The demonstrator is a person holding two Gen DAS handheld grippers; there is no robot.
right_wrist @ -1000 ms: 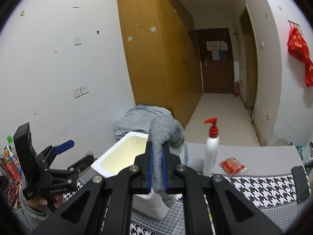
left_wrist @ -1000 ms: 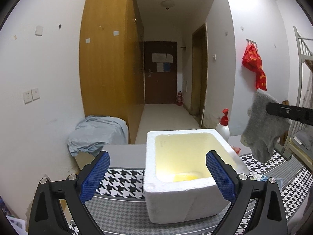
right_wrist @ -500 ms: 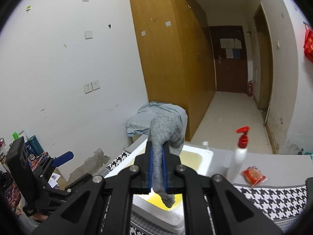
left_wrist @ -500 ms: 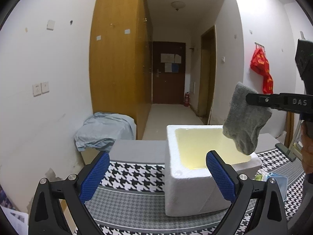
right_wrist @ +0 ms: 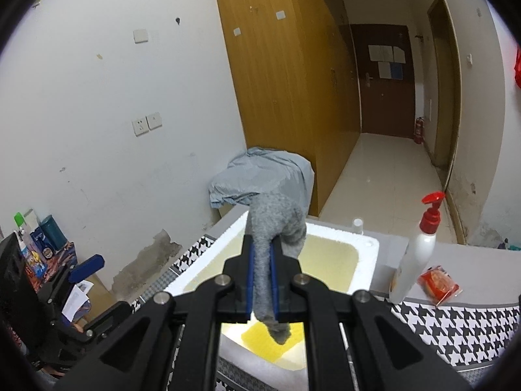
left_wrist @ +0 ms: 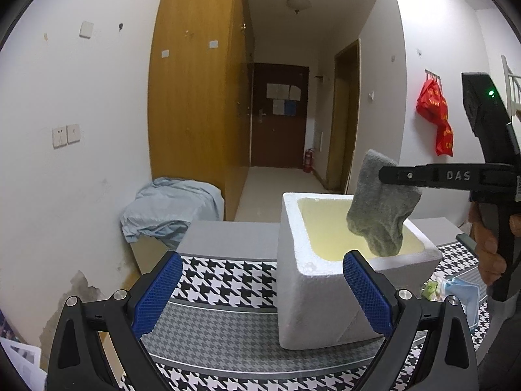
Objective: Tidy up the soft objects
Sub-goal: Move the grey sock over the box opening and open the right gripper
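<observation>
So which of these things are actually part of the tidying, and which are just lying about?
Part of the job:
- grey knitted sock, clamped in the right gripper
- white foam box beneath it
- yellow sponge inside the box
- left gripper, open and empty

Just lying about:
- white pump bottle with red top
- red snack packet
- crumpled pale blue sheet

The sock (left_wrist: pixel 381 208) is fuzzy grey knit. The box (left_wrist: pixel 312 296) is white, grainy foam. The cloth (left_wrist: pixel 228 296) is matt woven houndstooth. The wardrobe (left_wrist: pixel 195 104) is smooth wood veneer. The bottle (right_wrist: pixel 413 260) is glossy plastic.
</observation>
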